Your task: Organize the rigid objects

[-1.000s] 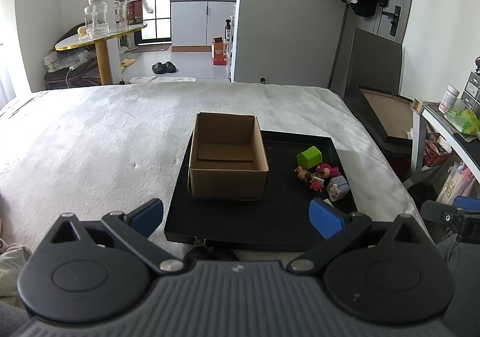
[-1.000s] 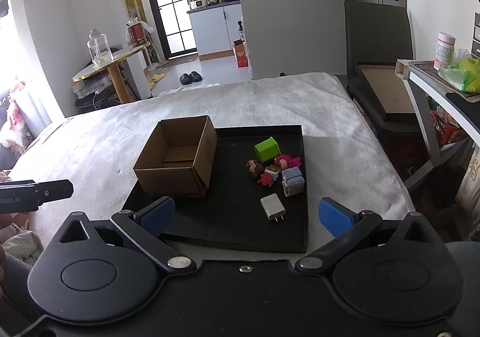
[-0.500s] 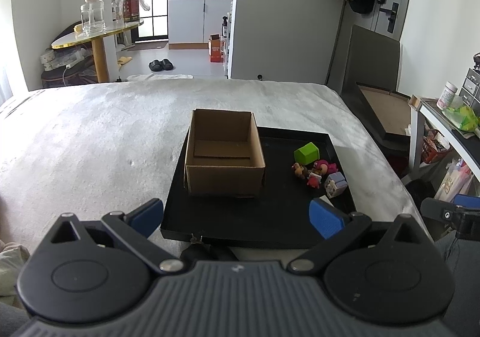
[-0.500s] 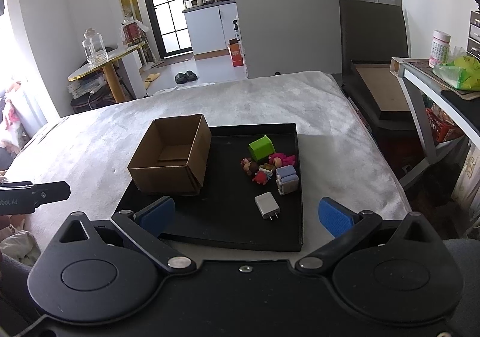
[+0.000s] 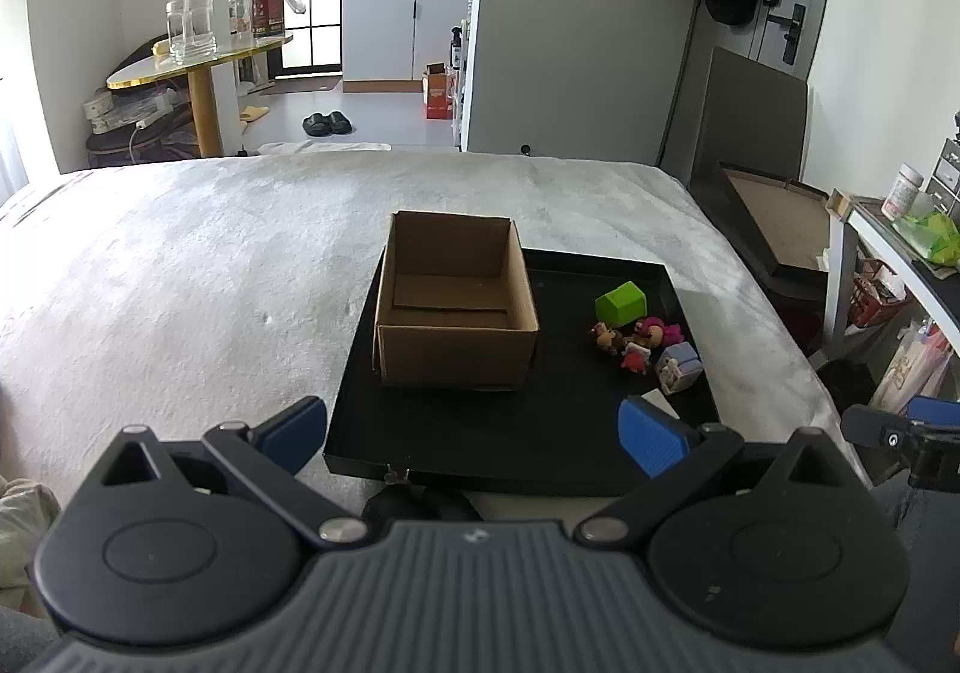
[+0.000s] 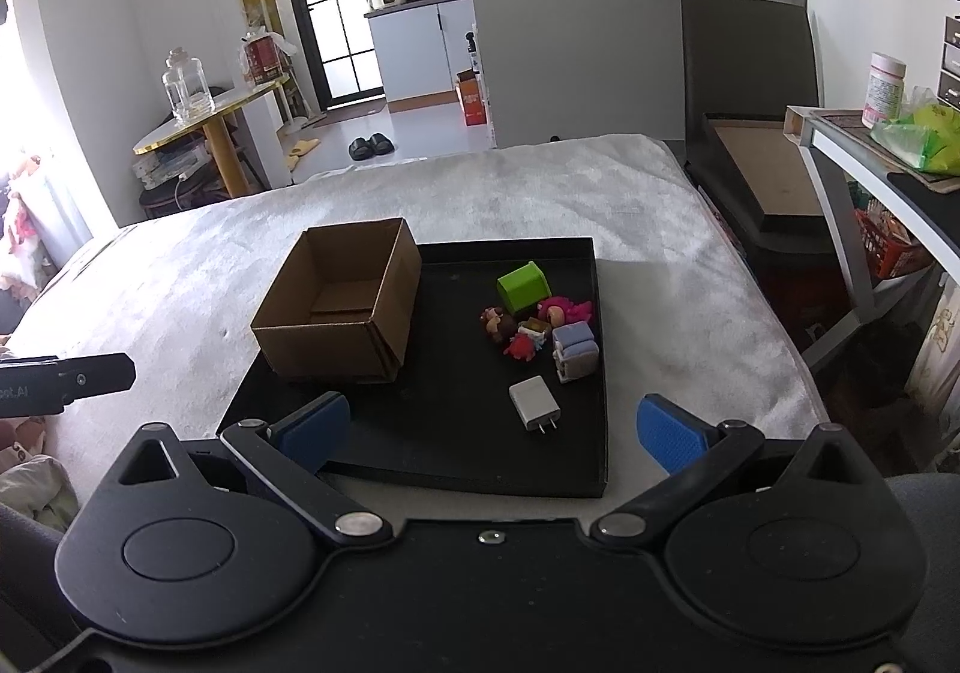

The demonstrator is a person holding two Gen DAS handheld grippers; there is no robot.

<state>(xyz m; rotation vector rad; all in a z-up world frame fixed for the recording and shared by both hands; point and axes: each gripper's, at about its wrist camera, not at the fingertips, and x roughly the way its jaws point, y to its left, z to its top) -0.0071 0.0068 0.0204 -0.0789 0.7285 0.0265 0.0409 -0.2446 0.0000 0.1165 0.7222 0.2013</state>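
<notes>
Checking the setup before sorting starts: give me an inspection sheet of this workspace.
Surface: black tray on a grey blanket.
Job's things: open cardboard box, nothing seen inside; green block, small figures, pale cube toy, white charger plug, all loose on the tray right of the box.
Clutter: nothing seen on the tray.
Grippers: left gripper open, holding nothing; right gripper open, holding nothing.
Cables: nothing seen.
Surroundings: round table, side shelf, kitchen behind.

You see a matt brown cardboard box (image 6: 345,301) on a smooth black tray (image 6: 456,433), glossy plastic toys (image 6: 540,322), and a plush grey bed cover (image 6: 180,277) beneath.
</notes>
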